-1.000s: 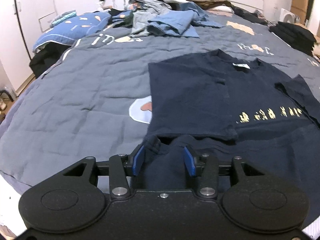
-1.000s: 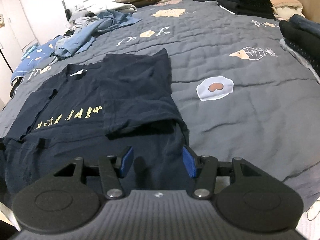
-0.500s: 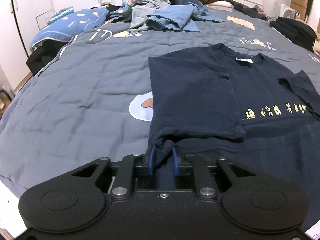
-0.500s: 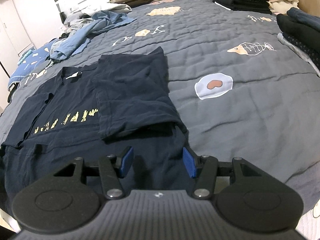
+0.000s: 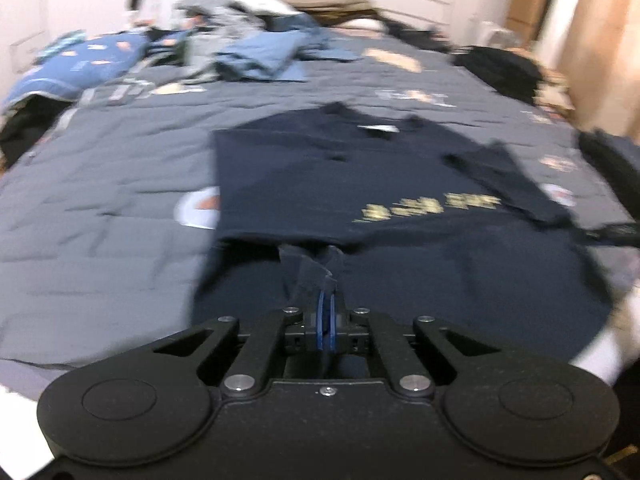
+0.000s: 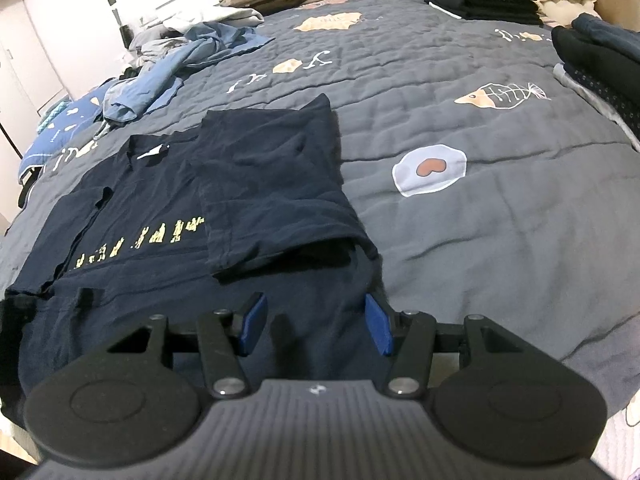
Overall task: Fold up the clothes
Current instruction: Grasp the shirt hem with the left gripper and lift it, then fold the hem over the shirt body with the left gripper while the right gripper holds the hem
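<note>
The navy T-shirt (image 5: 400, 184) has a pinch of its hem clamped between the blue pads of the left gripper (image 5: 326, 320). The right gripper (image 6: 314, 324) hangs wide over the hem's other corner, gripping nothing. Both sides lie folded in on the grey quilt (image 6: 480, 220); the bottom-up fold remains, I'd judge.
</note>
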A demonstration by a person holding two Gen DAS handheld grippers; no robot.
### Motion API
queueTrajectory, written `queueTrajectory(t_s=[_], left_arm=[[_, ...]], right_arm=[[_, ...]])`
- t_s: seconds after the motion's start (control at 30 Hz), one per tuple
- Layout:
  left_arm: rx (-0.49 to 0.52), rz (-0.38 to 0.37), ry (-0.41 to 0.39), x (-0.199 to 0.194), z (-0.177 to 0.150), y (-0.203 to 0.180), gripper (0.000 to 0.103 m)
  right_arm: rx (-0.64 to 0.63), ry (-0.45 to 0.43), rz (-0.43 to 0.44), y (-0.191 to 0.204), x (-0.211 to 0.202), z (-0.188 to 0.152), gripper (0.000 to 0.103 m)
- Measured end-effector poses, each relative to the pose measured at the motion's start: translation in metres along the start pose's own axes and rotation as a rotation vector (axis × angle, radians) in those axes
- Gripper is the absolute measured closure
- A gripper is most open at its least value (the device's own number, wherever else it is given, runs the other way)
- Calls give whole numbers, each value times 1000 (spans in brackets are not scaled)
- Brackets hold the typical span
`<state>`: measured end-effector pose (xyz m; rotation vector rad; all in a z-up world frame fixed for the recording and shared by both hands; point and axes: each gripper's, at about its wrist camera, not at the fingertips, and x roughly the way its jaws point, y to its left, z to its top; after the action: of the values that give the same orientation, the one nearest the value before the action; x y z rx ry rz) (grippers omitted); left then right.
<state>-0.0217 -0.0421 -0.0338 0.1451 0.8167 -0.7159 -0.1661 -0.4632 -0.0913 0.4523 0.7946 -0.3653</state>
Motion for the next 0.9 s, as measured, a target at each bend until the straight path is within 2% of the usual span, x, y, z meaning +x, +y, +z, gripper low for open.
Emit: queueTrajectory(t_s=[0.13, 0.4, 0.5, 0.67, 0.77, 0.9], left_arm=[[74, -171, 17, -5, -8, -25, 100], [313, -428, 173, 14, -40, -91, 100], [335, -361, 187, 23, -44, -95, 100], [220, -227, 138, 31, -29, -76, 99], [173, -176, 134, 35, -21, -71, 99], [172, -154, 139, 39, -17, -74, 99]], right_arm=[[2, 4, -2, 0, 0, 0, 50], [-3, 10, -11, 1, 1, -1, 50], [-5, 8, -13, 1, 1, -1, 50], [-47, -8, -39, 4, 1, -2, 50], [-68, -19, -49, 3, 1, -3, 50], [-100, -28, -50, 3, 2, -5, 50]])
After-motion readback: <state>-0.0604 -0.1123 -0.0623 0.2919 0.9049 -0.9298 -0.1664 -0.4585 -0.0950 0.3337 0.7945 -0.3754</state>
